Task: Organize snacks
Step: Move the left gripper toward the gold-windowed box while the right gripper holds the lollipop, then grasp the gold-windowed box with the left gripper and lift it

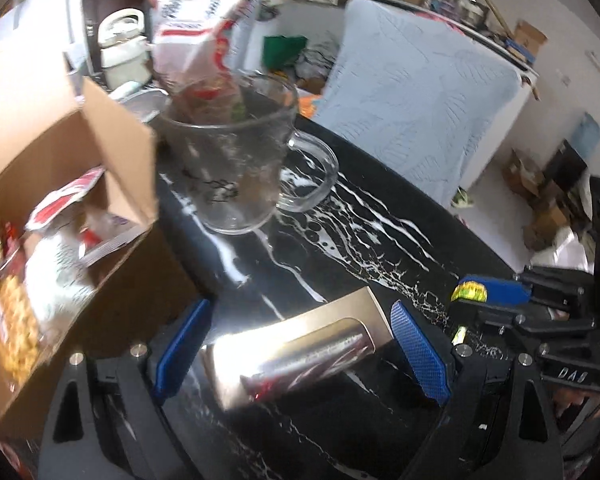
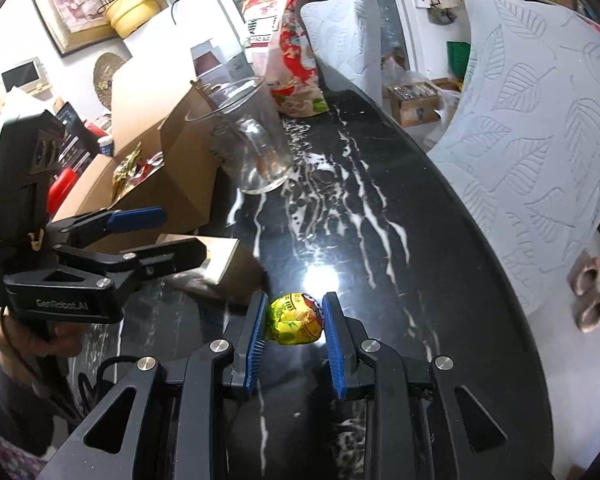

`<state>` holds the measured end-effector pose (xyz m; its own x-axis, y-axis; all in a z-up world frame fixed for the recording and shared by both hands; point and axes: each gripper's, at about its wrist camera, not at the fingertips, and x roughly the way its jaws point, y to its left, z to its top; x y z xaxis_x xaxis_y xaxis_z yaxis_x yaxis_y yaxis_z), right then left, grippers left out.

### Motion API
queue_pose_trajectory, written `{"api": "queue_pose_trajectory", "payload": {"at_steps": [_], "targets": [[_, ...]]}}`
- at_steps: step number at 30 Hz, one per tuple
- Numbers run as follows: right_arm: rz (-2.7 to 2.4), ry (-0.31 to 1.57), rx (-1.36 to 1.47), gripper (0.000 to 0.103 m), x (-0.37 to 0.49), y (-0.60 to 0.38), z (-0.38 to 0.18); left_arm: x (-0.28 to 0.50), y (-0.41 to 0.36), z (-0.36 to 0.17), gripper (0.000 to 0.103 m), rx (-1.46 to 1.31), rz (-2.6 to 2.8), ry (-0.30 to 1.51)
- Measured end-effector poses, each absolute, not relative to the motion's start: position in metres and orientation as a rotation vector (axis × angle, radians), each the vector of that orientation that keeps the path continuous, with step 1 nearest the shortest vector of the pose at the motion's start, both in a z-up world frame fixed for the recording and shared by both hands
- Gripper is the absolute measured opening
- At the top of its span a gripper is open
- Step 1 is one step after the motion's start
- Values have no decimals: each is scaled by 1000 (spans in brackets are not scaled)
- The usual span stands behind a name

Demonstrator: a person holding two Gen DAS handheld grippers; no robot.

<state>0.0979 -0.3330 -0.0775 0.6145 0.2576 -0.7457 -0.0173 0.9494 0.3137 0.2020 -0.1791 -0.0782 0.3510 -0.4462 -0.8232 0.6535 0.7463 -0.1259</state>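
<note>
My right gripper (image 2: pixel 295 322) is shut on a small yellow-green wrapped snack (image 2: pixel 295 323), just above the black marble table (image 2: pixel 380 240); it also shows in the left wrist view (image 1: pixel 469 293). My left gripper (image 1: pixel 300 344) is open, its blue pads on either side of a gold box with a silver packet (image 1: pixel 300 354) lying on the table. The left gripper also shows in the right wrist view (image 2: pixel 156 236). A cardboard box (image 1: pixel 100 148) at the left holds several snack bags (image 1: pixel 56 248). A red-and-white snack bag (image 1: pixel 196 28) stands behind a glass mug (image 1: pixel 236 168).
Two light-blue cushioned chair backs (image 2: pixel 540 140) stand along the table's right edge. The cardboard box's open flap (image 1: pixel 120 152) leans next to the mug. A rice cooker (image 1: pixel 122 48) and household clutter sit beyond the table.
</note>
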Motion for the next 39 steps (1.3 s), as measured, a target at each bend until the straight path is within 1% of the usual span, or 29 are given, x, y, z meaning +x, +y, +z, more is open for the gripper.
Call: {"api": "queue_pose_trajectory", "payload": {"at_steps": [11, 15, 17, 18, 19, 21, 24, 39], "targets": [[157, 900, 304, 27, 96, -339, -78, 199, -198, -104, 92, 334, -803, 1068], [150, 898, 302, 27, 94, -340, -76, 197, -195, -114, 92, 298, -799, 1144], [143, 894, 303, 27, 91, -340, -75, 193, -193, -113, 92, 273, -802, 1144], [140, 893, 303, 27, 90, -341, -75, 190, -192, -112, 90, 263, -801, 1134], [136, 893, 303, 27, 89, -341, -74, 185, -191, -110, 86, 255, -794, 1112], [133, 892, 305, 27, 87, -341, -74, 178, -191, -109, 57, 261, -764, 1082], [131, 892, 309, 27, 83, -341, -73, 171, -191, -109, 43, 250, -734, 1089], [159, 887, 301, 27, 57, -326, -71, 119, -164, -110, 41, 183, -602, 1071]]}}
